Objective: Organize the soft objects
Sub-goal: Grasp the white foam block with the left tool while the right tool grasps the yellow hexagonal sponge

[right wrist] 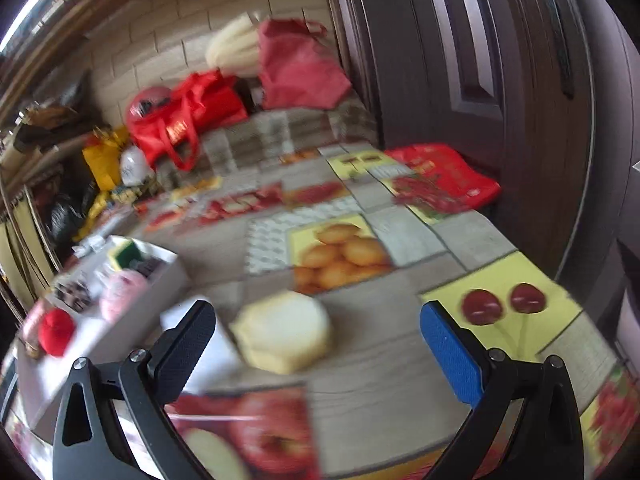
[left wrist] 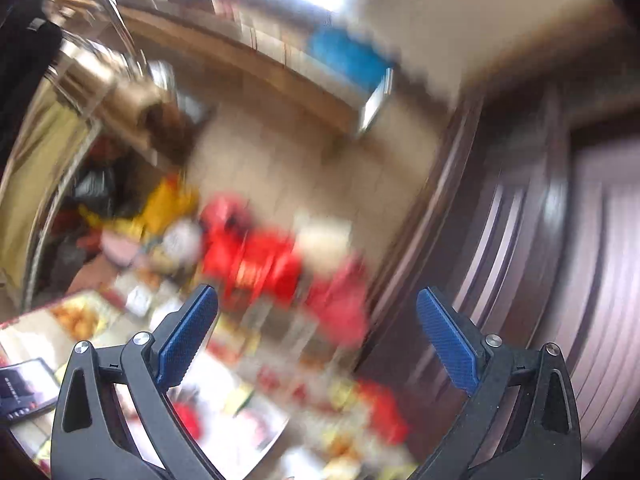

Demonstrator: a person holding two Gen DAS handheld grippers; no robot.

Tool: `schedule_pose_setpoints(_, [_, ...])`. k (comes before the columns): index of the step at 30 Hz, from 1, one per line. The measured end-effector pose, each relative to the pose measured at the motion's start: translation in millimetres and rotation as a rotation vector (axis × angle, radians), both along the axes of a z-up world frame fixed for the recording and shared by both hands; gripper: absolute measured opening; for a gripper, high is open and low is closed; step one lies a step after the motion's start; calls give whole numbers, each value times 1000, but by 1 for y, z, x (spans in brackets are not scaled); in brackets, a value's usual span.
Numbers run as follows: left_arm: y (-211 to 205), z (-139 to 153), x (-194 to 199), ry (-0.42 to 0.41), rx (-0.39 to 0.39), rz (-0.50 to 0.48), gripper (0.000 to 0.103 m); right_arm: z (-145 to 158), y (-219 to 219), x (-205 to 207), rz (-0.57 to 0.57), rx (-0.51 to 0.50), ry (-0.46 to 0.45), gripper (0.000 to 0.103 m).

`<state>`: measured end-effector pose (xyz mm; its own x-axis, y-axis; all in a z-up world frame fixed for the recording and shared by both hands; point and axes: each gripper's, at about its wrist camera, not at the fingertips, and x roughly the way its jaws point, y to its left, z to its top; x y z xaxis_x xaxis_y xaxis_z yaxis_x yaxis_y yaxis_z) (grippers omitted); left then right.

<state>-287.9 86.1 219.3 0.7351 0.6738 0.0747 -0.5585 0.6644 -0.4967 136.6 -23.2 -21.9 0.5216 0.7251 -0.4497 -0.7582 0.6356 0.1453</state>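
Your right gripper (right wrist: 318,334) lines up on the pale yellow, soft-looking pad (right wrist: 283,330) mid-worktop, fingers spread.
Next, lower, pinch it, and carry it toward the white box (right wrist: 170,276) at the left edge; your left gripper (left wrist: 318,318) hangs spread, empty.

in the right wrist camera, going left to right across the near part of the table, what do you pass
red ball → white box holding small soft items → pale yellow sponge, between the open fingers of the right gripper → cherries printed on the tablecloth
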Motion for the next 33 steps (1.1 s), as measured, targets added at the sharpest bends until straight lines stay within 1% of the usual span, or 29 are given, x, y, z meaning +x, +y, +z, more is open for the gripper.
schedule_pose_setpoints(2, [19,-24,51,186,-52,-84,101,-5,-1,16,8,-39,26,102])
schedule_pose_setpoints(3, [23,-36,73,261,-73,-125,101,-6,-1,19,27,-36,46,102])
schedule_pose_setpoints(5, [27,-66,125,440,-119,-239,101,-5,6,20,70,-27,63,101])
schedule_pose_setpoints(7, [26,-97,167,566,-178,-324,101,-6,20,19,104,-30,72,97])
schedule_pose_setpoints(9, [24,-118,192,630,-224,-355,101,-8,40,17,122,-55,83,93])
schedule_pose_setpoints(11, [19,-139,211,687,-248,-368,101,-10,59,18,136,-91,94,89])
schedule_pose_setpoints(12, [18,-147,220,717,-257,-367,101,-13,69,17,140,-127,94,83])
schedule_pose_setpoints(13, [17,-152,225,736,-265,-367,101,-16,79,17,140,-181,96,72])
schedule_pose_setpoints(14, [17,-158,233,755,-279,-376,101,-20,84,18,147,-213,107,65])
schedule_pose_setpoints(15, [17,-164,239,767,-294,-384,101,-25,86,19,163,-235,132,63])
schedule_pose_setpoints(16, [18,-168,245,778,-308,-387,101,-25,82,20,166,-227,135,60])
schedule_pose_setpoints(18, [22,-178,258,804,-352,-398,101,-24,70,21,141,-242,102,58])
schedule_pose_setpoints(19, [24,-185,266,816,-386,-401,101,-23,61,24,119,-240,93,58])
schedule_pose_setpoints(21, [28,-195,276,829,-439,-384,101,-20,39,37,34,-216,91,58])
schedule_pose_setpoints(22, [30,-201,281,832,-469,-359,101,-19,28,45,4,-191,107,58])
schedule_pose_setpoints(24, [35,-207,291,828,-507,-322,100,-22,8,62,-34,-127,172,58])
schedule_pose_setpoints(25, [38,-209,298,832,-515,-307,100,-24,2,69,-37,-97,212,58])
schedule_pose_setpoints(26, [40,-209,302,835,-519,-291,100,-25,-2,72,-35,-77,233,58])
schedule_pose_setpoints(31, [48,-213,335,873,-524,-235,100,-18,2,62,-22,-94,179,58])
schedule_pose_setpoints(33, [53,-220,348,910,-540,-214,100,-17,1,66,-21,-82,186,58])
